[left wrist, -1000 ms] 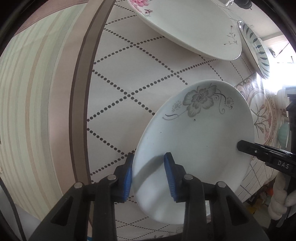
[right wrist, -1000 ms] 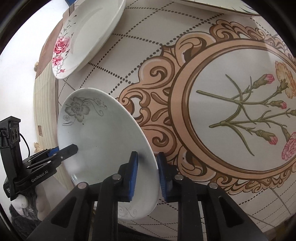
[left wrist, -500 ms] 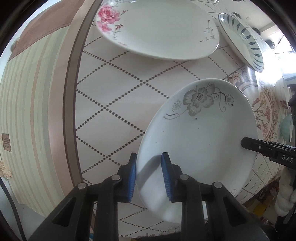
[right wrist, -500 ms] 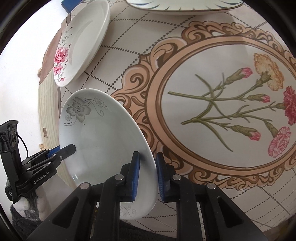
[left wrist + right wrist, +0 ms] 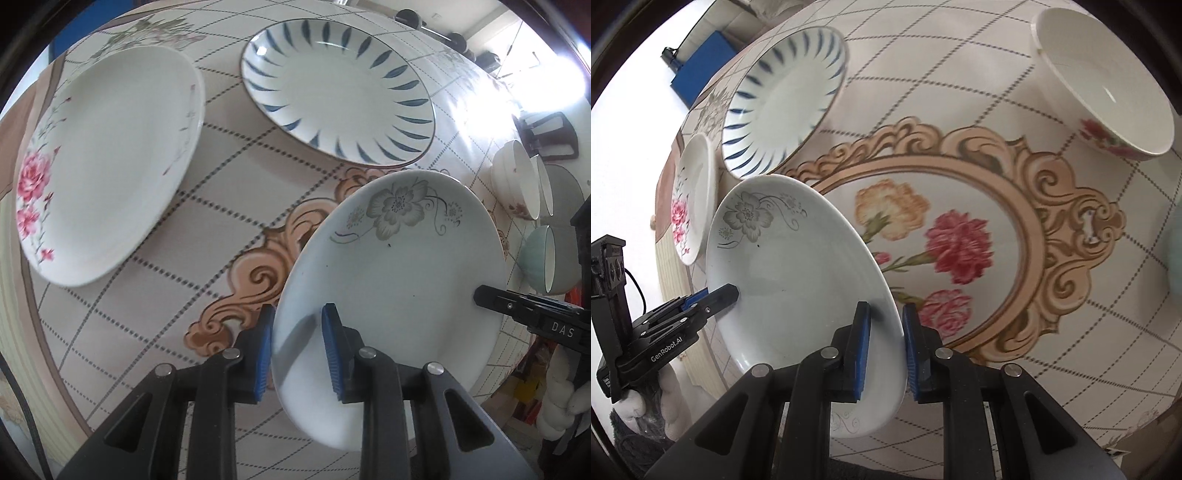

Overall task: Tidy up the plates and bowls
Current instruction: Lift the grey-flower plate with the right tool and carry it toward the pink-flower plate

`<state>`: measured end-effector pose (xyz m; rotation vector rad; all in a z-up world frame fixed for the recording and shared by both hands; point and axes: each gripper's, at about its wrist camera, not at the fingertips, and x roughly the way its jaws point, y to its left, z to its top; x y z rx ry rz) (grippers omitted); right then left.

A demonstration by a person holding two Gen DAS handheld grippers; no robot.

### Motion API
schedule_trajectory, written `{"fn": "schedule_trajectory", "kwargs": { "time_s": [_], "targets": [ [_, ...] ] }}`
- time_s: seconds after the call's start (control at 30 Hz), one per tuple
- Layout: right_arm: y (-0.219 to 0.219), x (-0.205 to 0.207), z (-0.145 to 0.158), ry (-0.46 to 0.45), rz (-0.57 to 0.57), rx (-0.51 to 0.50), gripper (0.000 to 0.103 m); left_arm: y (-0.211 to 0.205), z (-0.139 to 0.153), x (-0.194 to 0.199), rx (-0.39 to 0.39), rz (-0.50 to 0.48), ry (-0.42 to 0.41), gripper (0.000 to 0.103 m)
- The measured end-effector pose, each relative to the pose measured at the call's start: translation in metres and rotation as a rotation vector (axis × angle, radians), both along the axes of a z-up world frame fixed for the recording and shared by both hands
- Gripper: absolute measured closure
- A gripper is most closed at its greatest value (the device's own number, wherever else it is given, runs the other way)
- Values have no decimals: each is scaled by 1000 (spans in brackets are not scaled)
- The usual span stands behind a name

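Note:
A pale plate with a grey flower (image 5: 402, 266) (image 5: 790, 266) hangs above the table, gripped at opposite rims. My left gripper (image 5: 297, 350) is shut on its near-left rim, blue pads on either face. My right gripper (image 5: 884, 350) is shut on the opposite rim and shows at the plate's right edge in the left wrist view (image 5: 491, 297). On the table lie a pink-rose plate (image 5: 107, 162) (image 5: 692, 199) and a blue-striped plate (image 5: 338, 90) (image 5: 783, 99).
A white bowl with red flowers (image 5: 1108, 81) (image 5: 515, 179) stands on the patterned tablecloth (image 5: 960, 236); a grey bowl (image 5: 561, 188) and a pale green bowl (image 5: 546, 260) are beside it. The table's edge (image 5: 22, 302) curves at the left. A gloved hand (image 5: 631, 410) holds the other gripper.
Both grippers have carried the grey-flower plate across the table from its dotted border toward the floral centre. The blue-striped plate and the bowls have come into view.

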<state>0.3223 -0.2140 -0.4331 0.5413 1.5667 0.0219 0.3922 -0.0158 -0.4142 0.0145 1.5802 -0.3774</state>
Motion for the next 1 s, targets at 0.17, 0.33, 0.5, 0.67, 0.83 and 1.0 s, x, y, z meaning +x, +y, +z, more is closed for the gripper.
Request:
{"fn": "schedule_trajectory", "kwargs": {
  "time_s": [0.17, 0.33, 0.5, 0.67, 0.83, 1.0],
  "targets": [
    [-47, 1, -7, 19, -45, -26, 83, -43, -18, 12, 4, -42, 6, 80],
    [-75, -1, -10, 17, -55, -29, 83, -63, -26, 18, 30, -60, 10, 80],
    [-90, 1, -8, 9, -46, -28, 83, -70, -29, 19, 33, -43, 5, 80],
    [-93, -2, -11, 6, -32, -35, 82, -50, -21, 13, 29, -15, 1, 80],
    [-73, 3, -8, 8, 10, -69, 81, -24, -12, 10, 25, 25, 15, 79],
    [-41, 11, -2, -4, 74, -173, 69, -8, 8, 3, 88, 41, -29, 78]
  ]
}}
